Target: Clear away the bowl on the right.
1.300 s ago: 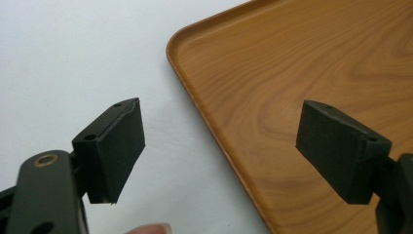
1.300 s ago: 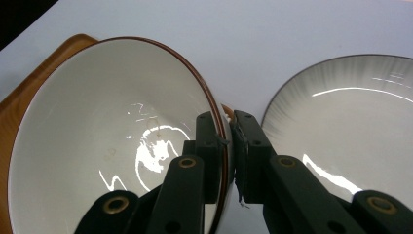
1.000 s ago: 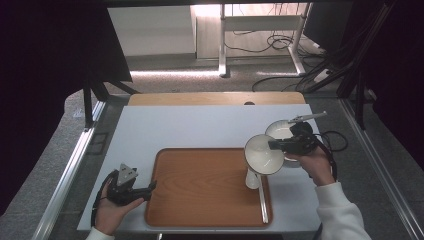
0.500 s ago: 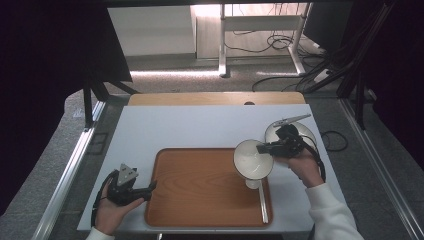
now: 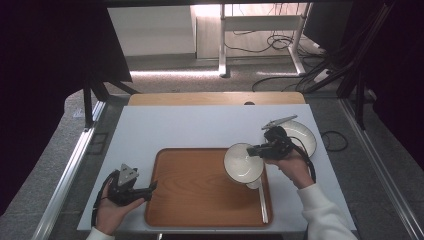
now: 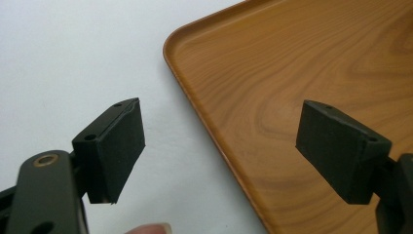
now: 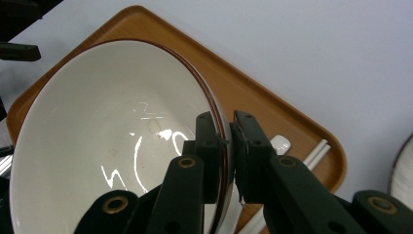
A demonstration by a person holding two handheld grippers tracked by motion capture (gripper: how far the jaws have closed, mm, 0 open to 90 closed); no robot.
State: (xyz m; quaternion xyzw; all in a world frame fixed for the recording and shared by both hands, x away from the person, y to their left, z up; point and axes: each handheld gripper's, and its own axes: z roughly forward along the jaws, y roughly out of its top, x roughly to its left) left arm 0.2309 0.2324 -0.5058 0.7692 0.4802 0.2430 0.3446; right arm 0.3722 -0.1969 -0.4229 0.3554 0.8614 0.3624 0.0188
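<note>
Right gripper view showed the right gripper (image 7: 226,151) pinching the rim of a white bowl (image 7: 112,141), one jaw inside the wall and one outside, the bowl tipped so its hollow faced the camera and its brown-edged rim ran up between the jaws. From the high view that bowl (image 5: 243,162) hung over the right part of the wooden tray (image 5: 195,190), to the left of the right gripper (image 5: 260,149), with a pair of white chopsticks (image 5: 263,197) lying along the tray's right edge, their long axis running near to far, and something small and white beneath the bowl that I could not make out. A second white dish (image 5: 305,136) sat on the white table (image 5: 200,127) just right of the hand, off the tray. The left gripper (image 5: 150,187) rested at the tray's near left corner, jaws spread and holding nothing; the left gripper view had them straddling the tray's rim (image 6: 204,131). Setting the bowl down would likely turn on lowering it leftward, clear of the chopsticks; the right hand was plainly the nearer. No brand, label or writing could be read anywhere.
</note>
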